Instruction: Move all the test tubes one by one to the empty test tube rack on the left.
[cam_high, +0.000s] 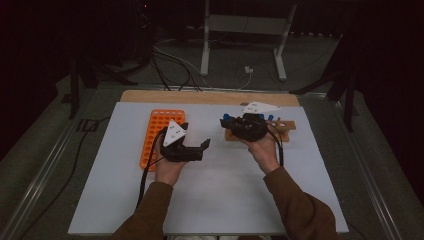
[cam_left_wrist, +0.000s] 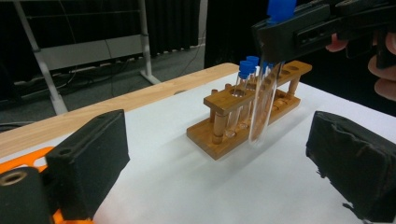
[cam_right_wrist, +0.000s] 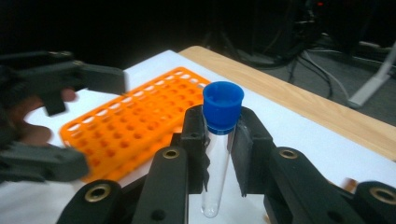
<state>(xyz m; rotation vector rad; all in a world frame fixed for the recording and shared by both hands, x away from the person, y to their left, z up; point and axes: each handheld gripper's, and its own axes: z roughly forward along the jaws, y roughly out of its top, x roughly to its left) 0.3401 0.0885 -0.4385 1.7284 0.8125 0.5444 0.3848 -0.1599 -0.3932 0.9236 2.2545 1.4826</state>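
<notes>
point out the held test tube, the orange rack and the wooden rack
test tube (cam_right_wrist: 223, 108): right gripper view, on its blue cap
orange rack (cam_high: 159, 125): high view, on its holed top
wooden rack (cam_left_wrist: 233, 99): left gripper view, on its top board

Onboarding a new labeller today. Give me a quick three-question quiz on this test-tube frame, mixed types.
1. True or false: the right tool is shut on a clear test tube with a blue cap.
2. Which rack has no tubes in it: (a) the orange plastic grid rack or (b) the wooden rack?
3. Fill in: the left tool's jaws stand ____.

Key: 1 true; 2 a; 3 open, nothing between them.
</notes>
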